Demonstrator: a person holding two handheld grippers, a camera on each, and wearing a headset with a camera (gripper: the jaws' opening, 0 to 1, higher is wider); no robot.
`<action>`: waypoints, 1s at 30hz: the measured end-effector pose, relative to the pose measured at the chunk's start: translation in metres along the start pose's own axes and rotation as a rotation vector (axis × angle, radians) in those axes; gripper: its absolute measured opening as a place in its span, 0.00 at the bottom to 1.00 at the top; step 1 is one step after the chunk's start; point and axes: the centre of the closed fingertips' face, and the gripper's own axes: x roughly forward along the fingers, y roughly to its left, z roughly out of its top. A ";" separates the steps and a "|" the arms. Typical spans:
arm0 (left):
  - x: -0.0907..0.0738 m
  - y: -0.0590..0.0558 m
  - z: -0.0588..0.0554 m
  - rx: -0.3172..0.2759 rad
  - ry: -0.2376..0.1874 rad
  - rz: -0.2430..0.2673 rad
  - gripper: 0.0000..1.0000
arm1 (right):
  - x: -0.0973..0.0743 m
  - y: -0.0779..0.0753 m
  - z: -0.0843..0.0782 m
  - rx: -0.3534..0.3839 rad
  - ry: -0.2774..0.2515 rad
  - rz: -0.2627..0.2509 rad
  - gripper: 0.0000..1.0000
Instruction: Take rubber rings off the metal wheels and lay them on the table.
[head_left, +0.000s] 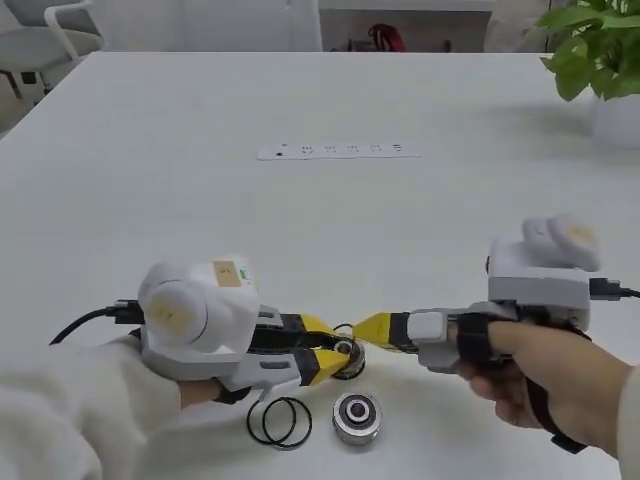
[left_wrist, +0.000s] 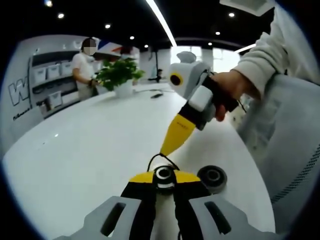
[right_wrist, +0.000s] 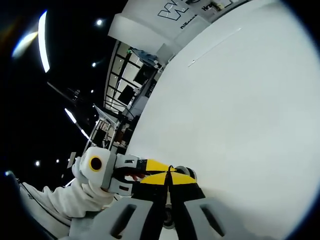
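Two rubber rings (head_left: 280, 422) already lie on the table (head_left: 300, 220) by a metal wheel (head_left: 357, 417), while the left gripper (head_left: 338, 356) clamps a second wheel (head_left: 349, 361) and the right gripper (head_left: 366, 330), jaws closed, pinches its ring (head_left: 343, 327) (not yet off, it seems).

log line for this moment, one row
left gripper: shut on metal wheel | right gripper: pinching rubber ring at that wheel | table: two loose rings, second wheel

Open tabletop (head_left: 180, 170) stretching ahead, socket strip (head_left: 340, 151) mid-table, potted plant (head_left: 597, 48) far right (well apart), loose rings (head_left: 280, 422) and wheel (head_left: 357, 417) by near edge.
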 end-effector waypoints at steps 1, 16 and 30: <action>0.000 0.000 0.000 -0.002 0.000 0.003 0.14 | 0.000 -0.001 -0.001 0.000 0.002 -0.002 0.00; -0.002 0.001 0.002 0.032 0.035 0.017 0.15 | 0.001 -0.004 -0.004 -0.026 0.013 -0.024 0.00; -0.030 0.016 0.025 0.002 -0.032 0.043 0.35 | 0.000 0.003 0.001 -0.047 0.002 -0.005 0.00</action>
